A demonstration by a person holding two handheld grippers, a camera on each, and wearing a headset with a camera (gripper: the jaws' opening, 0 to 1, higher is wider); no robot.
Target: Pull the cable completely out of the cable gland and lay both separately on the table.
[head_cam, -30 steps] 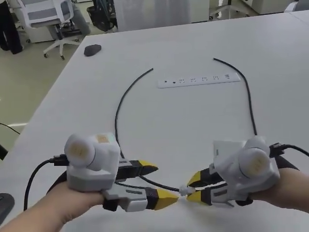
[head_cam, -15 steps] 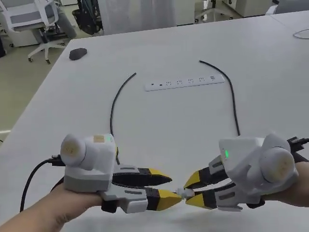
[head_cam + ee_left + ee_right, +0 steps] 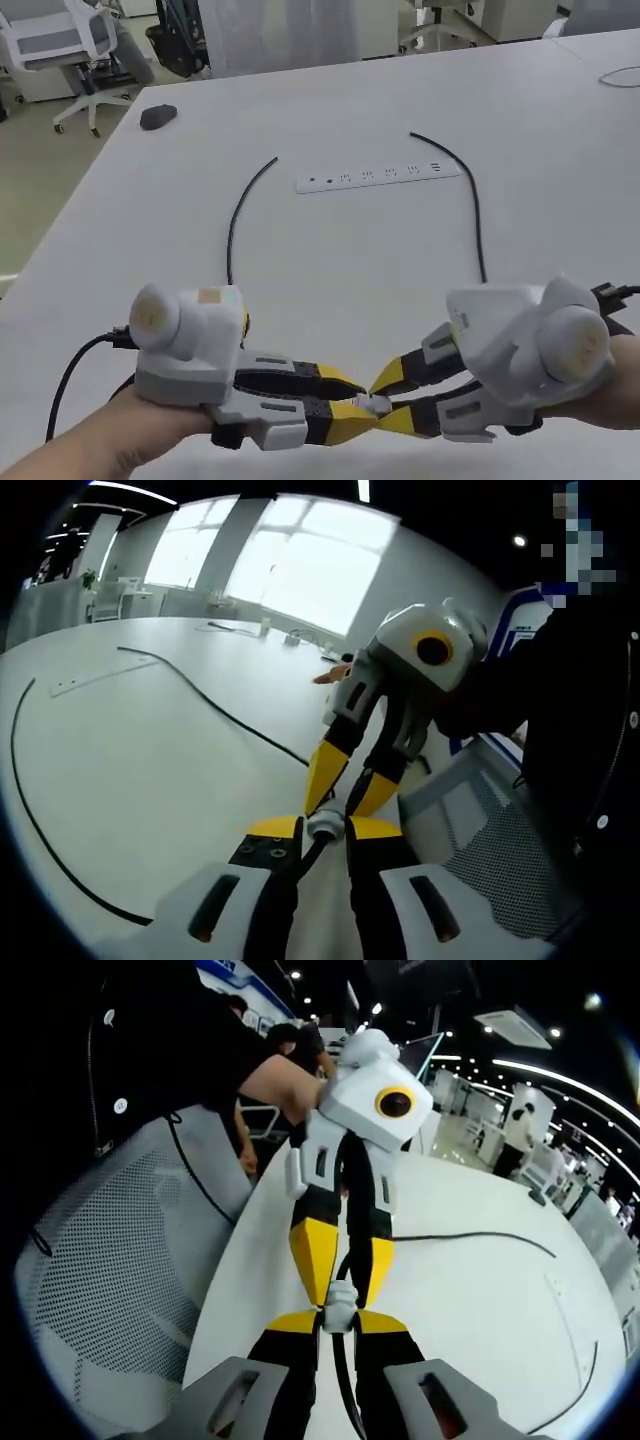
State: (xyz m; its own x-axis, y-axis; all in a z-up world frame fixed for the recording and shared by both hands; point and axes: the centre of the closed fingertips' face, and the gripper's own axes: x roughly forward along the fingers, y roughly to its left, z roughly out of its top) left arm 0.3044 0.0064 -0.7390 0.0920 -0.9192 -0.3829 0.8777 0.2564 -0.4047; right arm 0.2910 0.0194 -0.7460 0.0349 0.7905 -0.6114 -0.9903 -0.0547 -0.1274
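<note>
Cable gland [image 3: 372,403] on cable [image 3: 232,230], pinched by left claw [image 3: 352,398], right claw [image 3: 388,398]

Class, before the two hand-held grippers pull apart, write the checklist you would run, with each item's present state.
1. The cable gland sits between both sets of tips: ok.
2. Grip of the right hand-held gripper on the gland: ok, it seems.
3. Clamp of the left hand-held gripper on the cable: cannot tell.
4. Cable out of the gland: not ok, it runs through.
5. Cable ends loose and untangled on the table: ok.
6. The power strip lies away from the pull: ok.
</note>
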